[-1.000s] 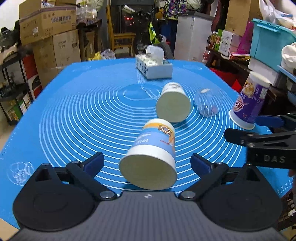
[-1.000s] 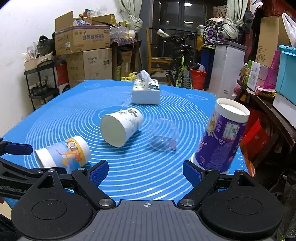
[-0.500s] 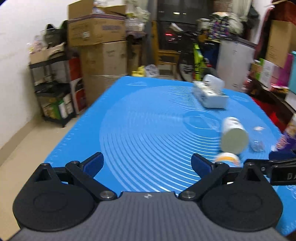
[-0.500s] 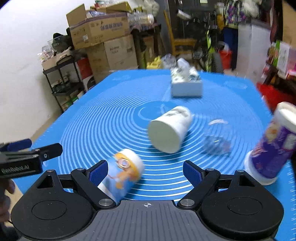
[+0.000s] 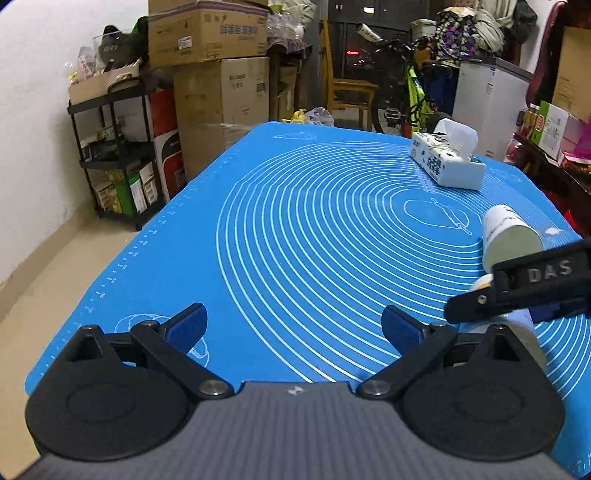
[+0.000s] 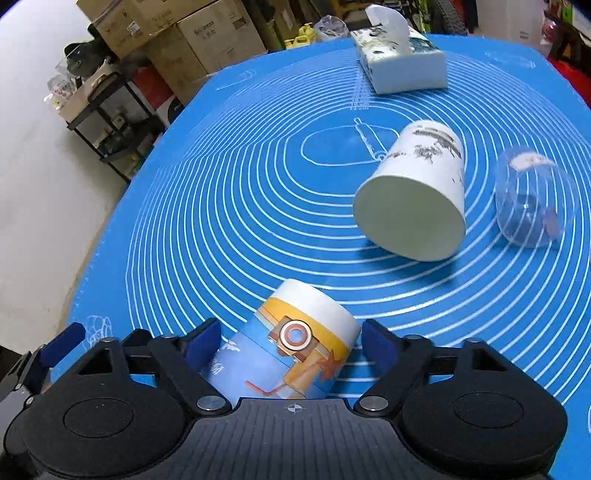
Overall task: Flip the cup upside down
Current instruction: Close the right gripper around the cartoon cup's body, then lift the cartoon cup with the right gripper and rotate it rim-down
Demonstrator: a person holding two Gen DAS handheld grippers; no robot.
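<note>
A blue and yellow cartoon paper cup [image 6: 291, 350] lies on its side on the blue mat [image 6: 221, 184], its base pointing away from me. My right gripper [image 6: 291, 347] is open, with a finger on each side of the cup; gaps show on both sides. In the left wrist view the cup [image 5: 517, 325] is mostly hidden behind the right gripper's black body at the right edge. My left gripper [image 5: 293, 326] is open and empty over the mat's near left part.
A white paper cup [image 6: 413, 195] lies on its side mid-mat, with a clear plastic cup [image 6: 528, 199] on its side to its right. A tissue box [image 6: 402, 62] stands at the far side. Shelves and cardboard boxes [image 5: 207, 33] stand beyond the mat's left edge.
My right gripper moved left and down to straddle the cartoon cup. My left gripper swung away to the left, so the cup left its centre.
</note>
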